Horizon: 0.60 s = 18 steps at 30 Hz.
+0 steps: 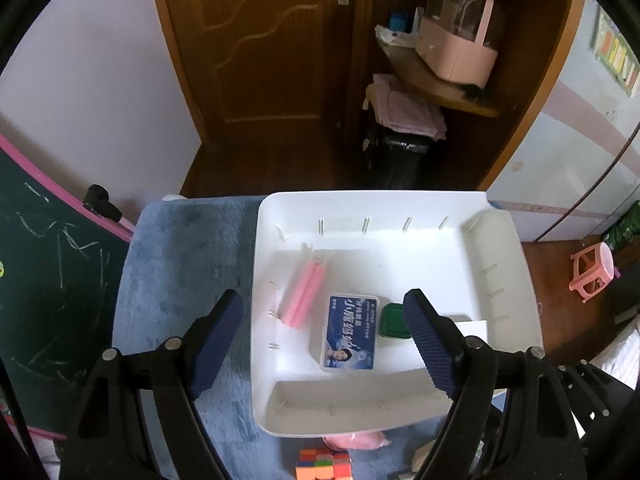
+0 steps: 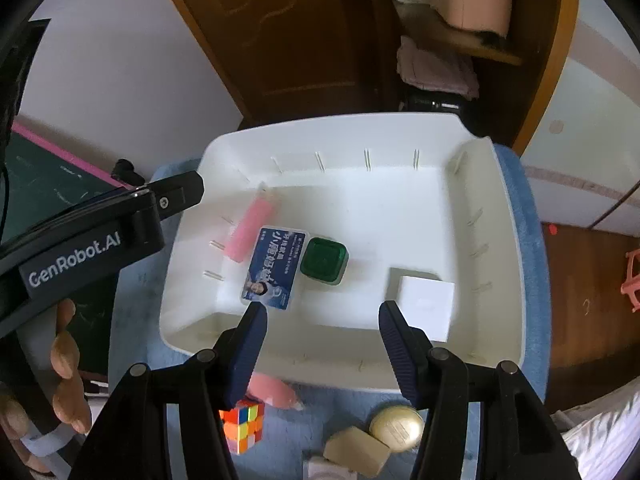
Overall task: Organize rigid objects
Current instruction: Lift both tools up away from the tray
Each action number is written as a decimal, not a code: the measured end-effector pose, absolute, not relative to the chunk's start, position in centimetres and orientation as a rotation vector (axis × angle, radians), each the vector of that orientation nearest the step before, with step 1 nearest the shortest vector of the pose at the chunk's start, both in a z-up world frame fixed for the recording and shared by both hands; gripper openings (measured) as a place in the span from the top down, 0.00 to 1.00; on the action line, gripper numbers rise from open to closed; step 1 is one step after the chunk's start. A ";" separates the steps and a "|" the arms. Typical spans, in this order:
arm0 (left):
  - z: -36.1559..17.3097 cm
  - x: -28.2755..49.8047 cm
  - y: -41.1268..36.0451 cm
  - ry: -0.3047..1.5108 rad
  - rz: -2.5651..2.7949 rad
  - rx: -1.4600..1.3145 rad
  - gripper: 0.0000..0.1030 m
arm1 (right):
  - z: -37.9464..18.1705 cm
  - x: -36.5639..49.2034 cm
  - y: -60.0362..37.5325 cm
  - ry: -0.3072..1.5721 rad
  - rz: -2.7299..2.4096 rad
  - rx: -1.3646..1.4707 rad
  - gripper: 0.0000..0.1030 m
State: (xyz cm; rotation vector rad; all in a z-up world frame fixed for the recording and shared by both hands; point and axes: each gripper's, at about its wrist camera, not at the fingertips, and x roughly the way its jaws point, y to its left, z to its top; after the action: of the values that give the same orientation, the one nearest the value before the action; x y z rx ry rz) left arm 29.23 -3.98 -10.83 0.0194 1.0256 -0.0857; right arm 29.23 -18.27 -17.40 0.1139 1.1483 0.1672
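Both claws wide, holding nothing. Right claw (image 2: 322, 354) hangs over the near rim of the white tray (image 2: 500, 240); loose items lie below/behind it on the blue mat: cube (image 2: 242, 426) just under its left finger, gold disc (image 2: 396, 428) and beige block (image 2: 356, 454) under its right. Right's nearer; left claw (image 1: 328, 344) sits over the tray w/ the blue-label box (image 1: 348, 332).

Wooden door (image 1: 256, 40), pink stool (image 1: 593, 276).
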 end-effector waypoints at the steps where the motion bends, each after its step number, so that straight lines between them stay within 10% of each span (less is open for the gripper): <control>1: -10.4 28.9 -4.1 1.018 -0.084 0.018 0.18 | -17.0 28.9 -18.3 1.142 0.170 0.109 0.43; 18: -4.1 21.7 -5.6 0.899 -0.105 0.006 0.18 | -10.7 22.1 -20.0 1.041 0.228 0.062 0.43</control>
State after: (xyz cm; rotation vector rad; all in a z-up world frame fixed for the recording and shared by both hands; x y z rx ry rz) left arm 21.73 -5.60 -4.12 0.0058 0.8988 -0.1048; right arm 22.14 -20.01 -10.68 0.0616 1.0405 0.2285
